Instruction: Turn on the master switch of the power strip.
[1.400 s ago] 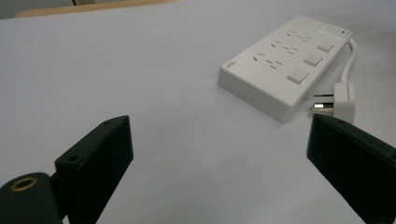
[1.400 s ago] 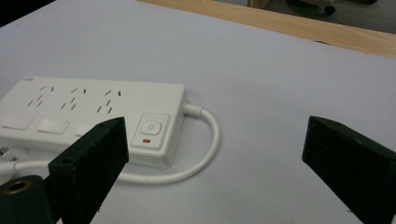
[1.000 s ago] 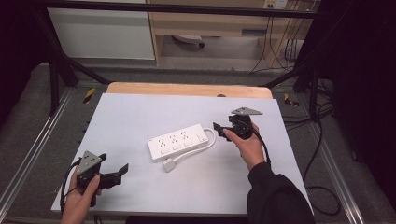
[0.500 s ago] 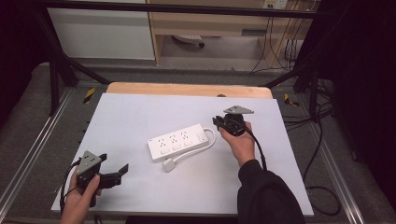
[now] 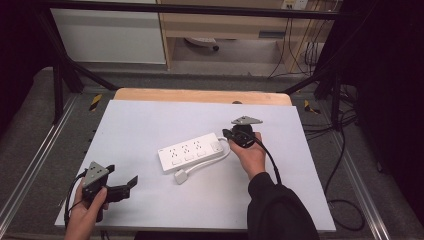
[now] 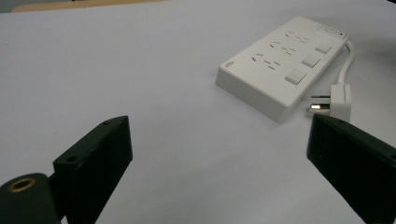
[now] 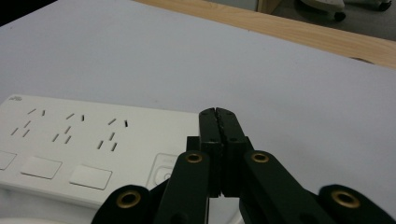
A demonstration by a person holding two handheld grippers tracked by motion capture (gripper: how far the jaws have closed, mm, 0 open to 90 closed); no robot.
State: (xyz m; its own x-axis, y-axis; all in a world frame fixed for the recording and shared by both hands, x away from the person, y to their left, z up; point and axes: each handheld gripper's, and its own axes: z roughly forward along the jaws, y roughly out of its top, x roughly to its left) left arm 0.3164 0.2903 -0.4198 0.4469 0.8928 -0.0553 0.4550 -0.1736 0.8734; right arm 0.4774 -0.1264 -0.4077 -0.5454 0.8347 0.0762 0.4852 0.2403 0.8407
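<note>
A white power strip (image 5: 190, 151) lies mid-table with its white cord and plug (image 5: 181, 176) curled in front of it. My right gripper (image 5: 226, 134) hovers at the strip's switch end. In the right gripper view its jaws (image 7: 218, 114) have just been closing and now meet with nothing between them, just above the strip (image 7: 70, 140). My left gripper (image 5: 122, 176) rests low near the front left corner. It stands open, pointing toward the strip (image 6: 285, 65) and plug (image 6: 338, 95), and its jaws (image 6: 219, 154) hold nothing.
The white table sheet (image 5: 150, 120) ends at a wooden strip (image 5: 200, 95) along the back. Black frame posts (image 5: 60, 75) stand at the sides, and cables (image 5: 345, 150) trail over the floor on the right. A cabinet stands beyond the table.
My right gripper has shifted left and slightly down toward the strip's end, and its jaws have closed. The left gripper has stayed put.
</note>
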